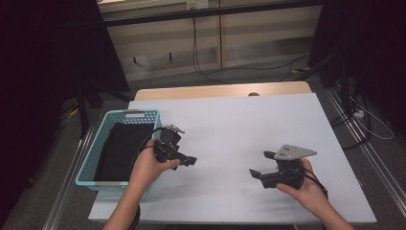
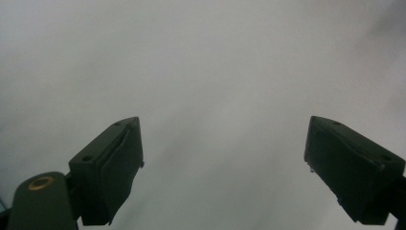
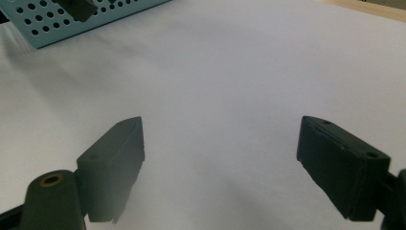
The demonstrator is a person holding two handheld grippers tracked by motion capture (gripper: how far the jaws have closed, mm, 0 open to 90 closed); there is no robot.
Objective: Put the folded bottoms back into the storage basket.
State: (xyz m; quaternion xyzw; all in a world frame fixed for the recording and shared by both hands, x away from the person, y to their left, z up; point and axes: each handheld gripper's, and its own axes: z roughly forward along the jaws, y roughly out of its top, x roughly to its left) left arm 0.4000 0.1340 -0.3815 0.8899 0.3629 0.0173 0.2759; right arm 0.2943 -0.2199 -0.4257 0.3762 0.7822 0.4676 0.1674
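- Left tongs (image 1: 187, 160) hang apart and empty just beside the basket (image 1: 91, 158) at the tabletop's (image 1: 239, 120) left edge.
- Black cloth (image 1: 119, 148) lies inside, its long axis front-to-back.
- Right tongs (image 1: 261, 165), also apart, sit well away.

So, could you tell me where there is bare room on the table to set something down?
The white sheet is bare between the left gripper and right gripper, and beyond them to its far edge. The blue basket, with dark cloth inside, crowds the left edge.
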